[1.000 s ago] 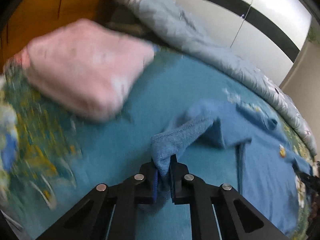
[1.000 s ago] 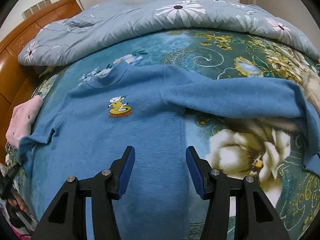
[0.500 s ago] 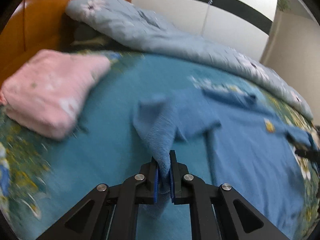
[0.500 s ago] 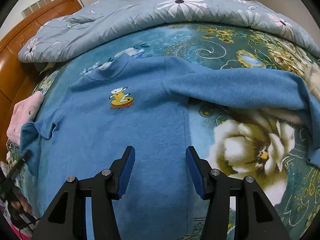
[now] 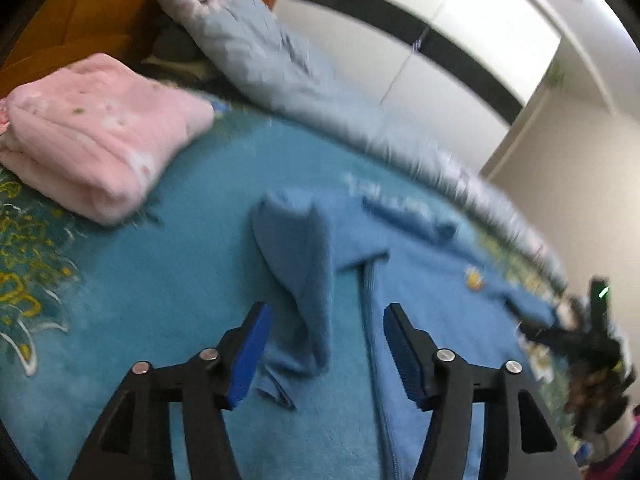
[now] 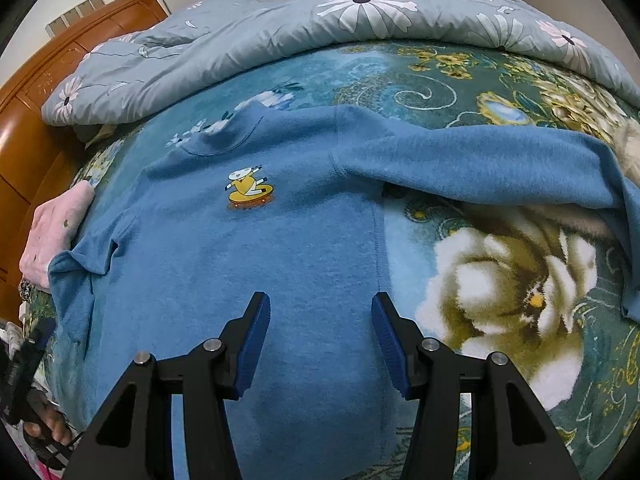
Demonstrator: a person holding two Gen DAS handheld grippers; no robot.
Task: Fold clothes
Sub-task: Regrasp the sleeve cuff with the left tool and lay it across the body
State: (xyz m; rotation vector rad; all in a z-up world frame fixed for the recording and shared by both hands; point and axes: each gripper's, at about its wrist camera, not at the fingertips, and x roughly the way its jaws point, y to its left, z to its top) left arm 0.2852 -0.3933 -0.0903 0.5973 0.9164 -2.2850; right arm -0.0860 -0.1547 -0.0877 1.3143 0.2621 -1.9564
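Looking along my left gripper [image 5: 326, 344], I see its jaws have just been opening and now stand spread apart, with the cuff end of the blue sweater's sleeve [image 5: 300, 280] lying slack between the pads, neither pad pressing on it. That sleeve runs away from the fingers across the teal blanket [image 5: 180, 280] to the sweater's shoulder. A folded pink garment [image 5: 92, 132] sits on the blanket to the upper left, well apart from the sleeve, and a grey-blue floral duvet [image 5: 256, 52] is bunched along the far side against the wooden headboard [image 5: 80, 12]. The view is smeared with motion blur.

From my right gripper [image 6: 320, 336] the blue sweater [image 6: 248, 272] lies face up and spread flat on the blanket, its small cartoon patch [image 6: 250, 192] on the chest and the neckline toward the duvet. The other sleeve [image 6: 480, 168] stretches out to the right over the big white flower in the blanket pattern and drapes down at the far edge. My right jaws are spread wide over the lower body of the sweater with nothing pinched between them; I cannot tell whether the tips touch the fabric. My left hand [image 6: 48, 428] shows at the lower left edge.
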